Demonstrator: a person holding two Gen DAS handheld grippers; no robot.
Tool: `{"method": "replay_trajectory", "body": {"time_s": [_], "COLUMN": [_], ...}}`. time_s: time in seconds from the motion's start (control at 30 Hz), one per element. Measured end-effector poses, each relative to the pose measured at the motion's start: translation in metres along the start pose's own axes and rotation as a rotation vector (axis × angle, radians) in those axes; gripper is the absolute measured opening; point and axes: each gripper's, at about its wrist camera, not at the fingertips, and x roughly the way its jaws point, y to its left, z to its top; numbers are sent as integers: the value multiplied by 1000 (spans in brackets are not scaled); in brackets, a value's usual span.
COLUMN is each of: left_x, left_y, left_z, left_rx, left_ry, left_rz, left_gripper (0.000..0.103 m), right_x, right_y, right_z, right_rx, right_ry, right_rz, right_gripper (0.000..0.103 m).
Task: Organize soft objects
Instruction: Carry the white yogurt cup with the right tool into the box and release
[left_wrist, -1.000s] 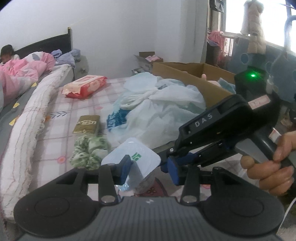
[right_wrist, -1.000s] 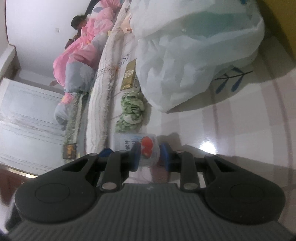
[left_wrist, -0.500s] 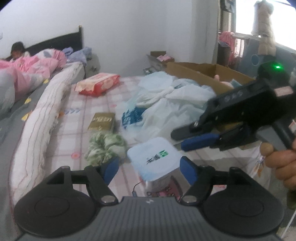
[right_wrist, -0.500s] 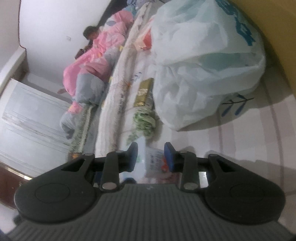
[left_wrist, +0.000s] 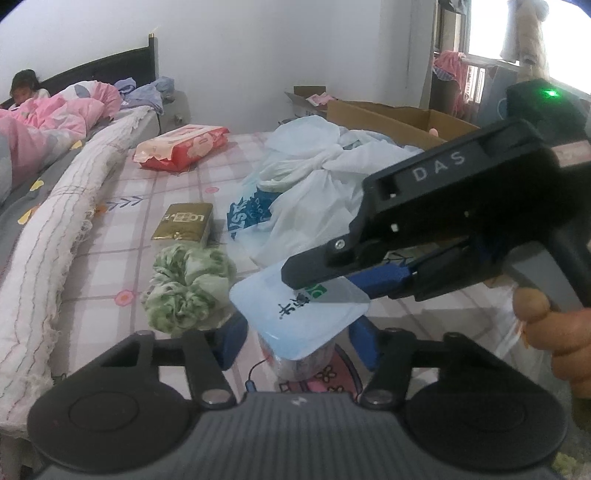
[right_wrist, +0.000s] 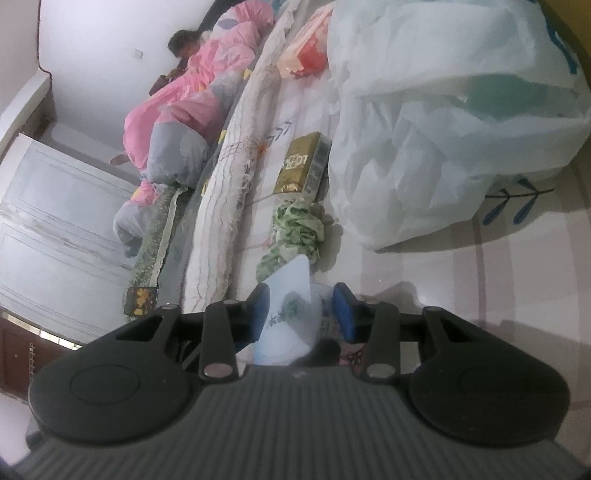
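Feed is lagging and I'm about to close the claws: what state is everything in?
Blue-topped pack: upright, unclamped.
Left claw: open, straddling the pack.
Right claw: open, over its top.
Scrunchie: lying loose, bunched.
White bag: knotted shut.
Cardboard box: open.

A lived-in home bedroom.

We see a bed (left_wrist: 110, 258) with a pink checked, flower-printed sheet and a dark headboard (left_wrist: 110, 70) against a plain white wall (left_wrist: 258, 44), a pink quilt (left_wrist: 48, 122) bunched at its head end with a child (left_wrist: 24, 90) lying by it. Household odds and ends lie on the sheet: a red wet-wipes pack (left_wrist: 183, 146), a gold tissue pack (left_wrist: 184, 223), a green scrunchie (left_wrist: 188, 286) and a knotted white plastic bag (left_wrist: 325, 184). An open cardboard box (left_wrist: 395, 120) sits beyond, clothes hang at the window (left_wrist: 491, 48), and white panelled wardrobe doors (right_wrist: 55, 229) face the bed.
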Motion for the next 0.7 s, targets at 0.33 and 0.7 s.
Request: {"method": "replay_trajectory", "body": {"time_s": [0.33,0.7], "left_x": [-14,-41], "left_y": [0,-26], "left_z": [6,81], "left_rx": [-33,91], "left_ry": [-11,-145], "left_rz": [14,1], "left_gripper": [52,52], "right_x": [-8,-78], "right_y": [21,62], "right_z": [-3,29], "right_rx": [-62,-147], "right_ry": [0,-164], "right_rz": [-38,6], "right_gripper": [26,26]}}
